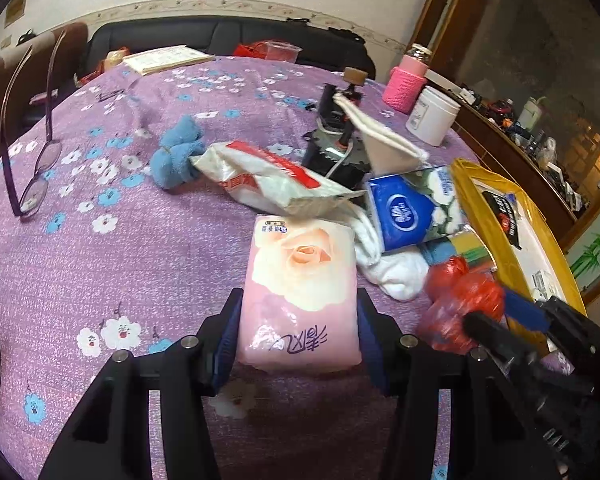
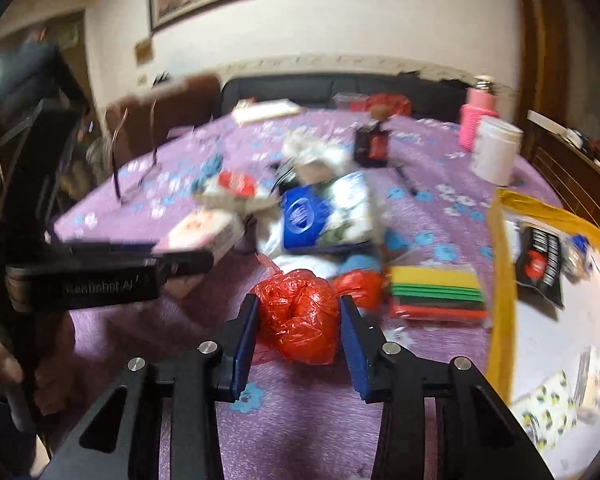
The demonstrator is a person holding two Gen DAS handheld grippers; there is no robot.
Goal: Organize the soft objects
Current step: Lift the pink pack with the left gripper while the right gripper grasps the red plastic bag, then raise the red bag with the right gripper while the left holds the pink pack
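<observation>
A pink tissue pack with a rose print lies on the purple flowered tablecloth, and my left gripper is shut on its near end, one blue pad against each side. In the right wrist view that pack shows blurred at the left. A crumpled red plastic bag sits between the pads of my right gripper, which press on both its sides. From the left wrist view the red bag and the right gripper appear at the lower right.
A pile stands beyond: a blue tissue pack, white socks, a white-and-red packet, a blue towel and a cloth pouch. A yellow-edged bag lies right, coloured cloths beside it. Glasses lie left; a white jar stands behind.
</observation>
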